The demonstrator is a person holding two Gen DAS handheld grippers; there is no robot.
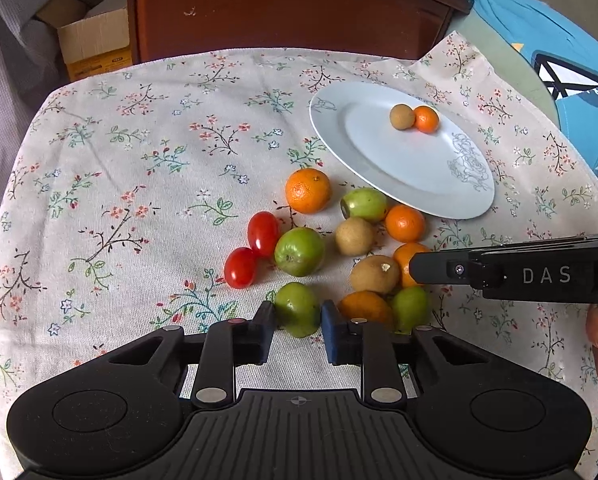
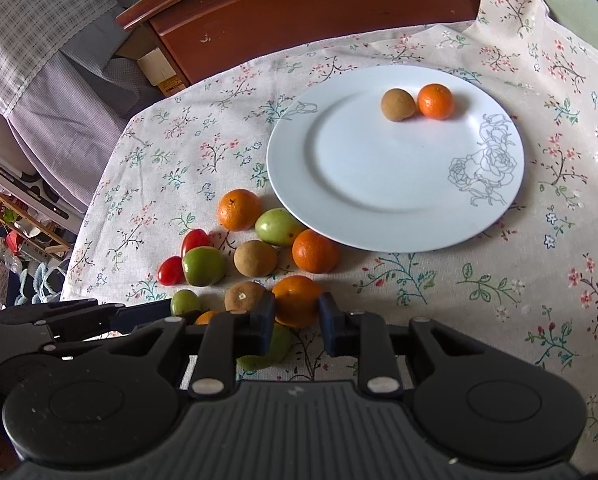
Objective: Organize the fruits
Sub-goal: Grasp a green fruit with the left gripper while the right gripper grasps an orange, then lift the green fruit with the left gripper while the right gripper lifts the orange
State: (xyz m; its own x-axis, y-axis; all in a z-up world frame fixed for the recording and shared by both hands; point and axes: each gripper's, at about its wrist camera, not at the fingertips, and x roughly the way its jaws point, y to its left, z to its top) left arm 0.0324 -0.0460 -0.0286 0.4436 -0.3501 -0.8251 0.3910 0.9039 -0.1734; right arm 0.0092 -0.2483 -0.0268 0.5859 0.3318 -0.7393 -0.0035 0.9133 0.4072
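The left gripper has its fingers clenched on a green fruit; the right gripper grips an orange. Lift each straight up, clear of the neighbouring fruit, then carry toward the white plate at one o'clock on the desk, beside its two fruits.

Left hand-held gripper: matte black, ribbed base, round silver rivets, blue pads. Right hand-held gripper: white "DAS" lettering.
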